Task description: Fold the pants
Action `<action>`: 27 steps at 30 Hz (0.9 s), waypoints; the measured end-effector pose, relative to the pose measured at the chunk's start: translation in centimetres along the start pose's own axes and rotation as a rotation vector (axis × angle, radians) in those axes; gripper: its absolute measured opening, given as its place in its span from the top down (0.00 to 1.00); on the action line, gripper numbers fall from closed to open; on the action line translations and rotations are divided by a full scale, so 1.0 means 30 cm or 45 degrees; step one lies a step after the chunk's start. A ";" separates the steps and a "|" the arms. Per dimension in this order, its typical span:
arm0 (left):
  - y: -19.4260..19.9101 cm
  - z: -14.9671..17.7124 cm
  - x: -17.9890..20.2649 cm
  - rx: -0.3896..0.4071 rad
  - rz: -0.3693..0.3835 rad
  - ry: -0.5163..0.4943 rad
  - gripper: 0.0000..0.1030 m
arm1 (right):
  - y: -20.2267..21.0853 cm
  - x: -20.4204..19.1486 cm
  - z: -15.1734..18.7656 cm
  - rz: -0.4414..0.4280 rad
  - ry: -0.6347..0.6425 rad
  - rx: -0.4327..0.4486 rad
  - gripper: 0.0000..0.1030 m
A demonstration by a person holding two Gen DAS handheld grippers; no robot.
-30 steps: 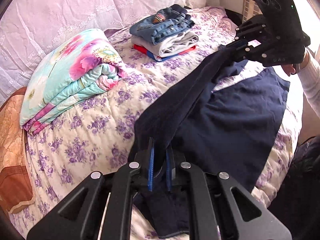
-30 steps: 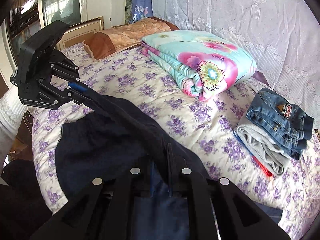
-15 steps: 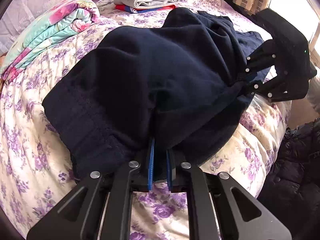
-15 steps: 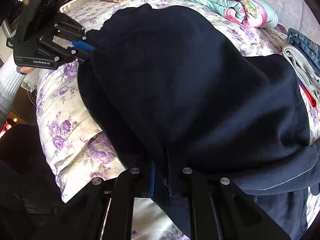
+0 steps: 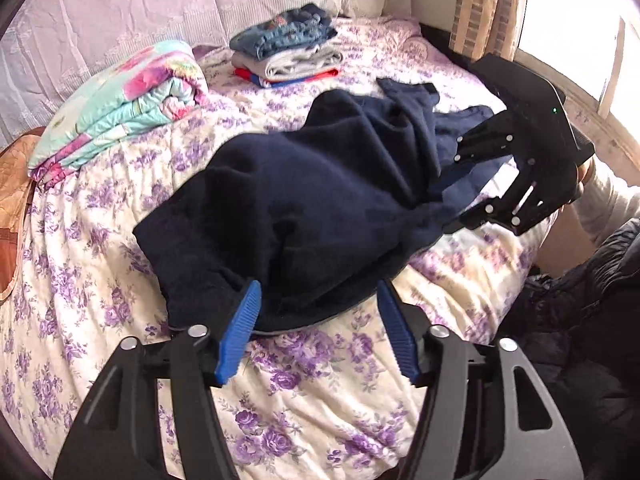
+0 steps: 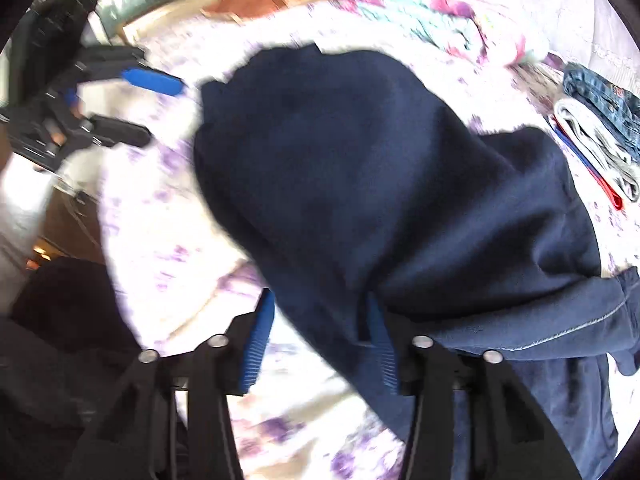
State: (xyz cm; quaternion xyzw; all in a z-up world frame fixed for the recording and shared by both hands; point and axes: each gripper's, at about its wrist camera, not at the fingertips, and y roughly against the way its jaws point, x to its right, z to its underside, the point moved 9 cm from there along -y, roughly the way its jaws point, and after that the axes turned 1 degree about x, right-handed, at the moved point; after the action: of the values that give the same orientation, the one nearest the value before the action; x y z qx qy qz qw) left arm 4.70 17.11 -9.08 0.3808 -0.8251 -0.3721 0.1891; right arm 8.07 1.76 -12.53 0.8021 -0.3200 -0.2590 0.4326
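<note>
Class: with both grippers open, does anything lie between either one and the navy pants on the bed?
Nothing visible does. The navy pants lie bunched on the floral bedspread directly ahead of the left gripper and right gripper, jaws spread at the fabric's edge.

Left tool (image 5: 318, 330) spread wide before bunched navy pants (image 5: 316, 208) on bed (image 5: 320, 400).

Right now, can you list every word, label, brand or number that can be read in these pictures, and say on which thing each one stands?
No text can be read in either view.
The patch on the folded jeans, top of the clothes stack, is too blurred to read.
The right gripper shows only a green light, no legible marking.
The navy pants, the floral quilt and the purple-flowered bedspread carry no lettering.
</note>
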 end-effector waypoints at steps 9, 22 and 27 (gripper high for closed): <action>-0.213 -0.108 -0.119 0.038 -0.183 0.425 0.26 | -0.031 0.001 -0.134 0.012 -0.105 0.106 0.87; -0.324 0.037 -0.077 -0.116 -0.471 0.704 0.37 | 0.119 0.339 -0.096 0.060 -0.539 0.013 0.35; -0.317 0.041 -0.067 -0.132 -0.488 0.718 0.47 | 0.322 0.940 -0.012 0.454 -0.991 -0.055 0.29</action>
State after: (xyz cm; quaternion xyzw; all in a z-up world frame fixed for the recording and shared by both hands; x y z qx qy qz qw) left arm 9.89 15.12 -17.15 0.6067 -0.6337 -0.3225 0.3555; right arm 24.19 -22.91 -7.96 0.5675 -0.5875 -0.4703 0.3341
